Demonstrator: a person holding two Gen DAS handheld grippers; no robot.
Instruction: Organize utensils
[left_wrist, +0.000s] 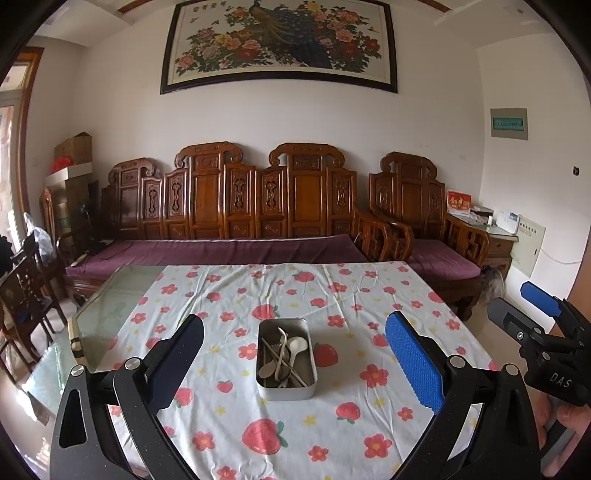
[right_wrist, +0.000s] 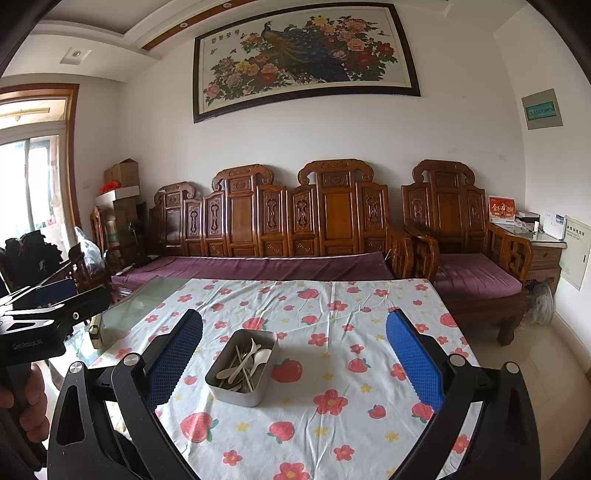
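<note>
Glass-topped table (left_wrist: 107, 310) in front of a carved wooden sofa, mostly covered by a wrinkled white cloth (left_wrist: 369, 295) printed with red flowers and strawberries. Bare glass left showing along the left edge and far left corner. Near the middle of the cloth, a rectangular metal tin (left_wrist: 286, 369) with rounded corners, open at the top, resting flat. Inside the tin, a loose jumble of pale utensils (left_wrist: 284, 358): spoons and thin straight sticks, crossing one another. From the right wrist view, same tin (right_wrist: 242, 369) turned at an angle

White cloth (left_wrist: 229, 406) w/ red flowers, silver tin (left_wrist: 286, 391), blue tongs (left_wrist: 295, 369)
</note>
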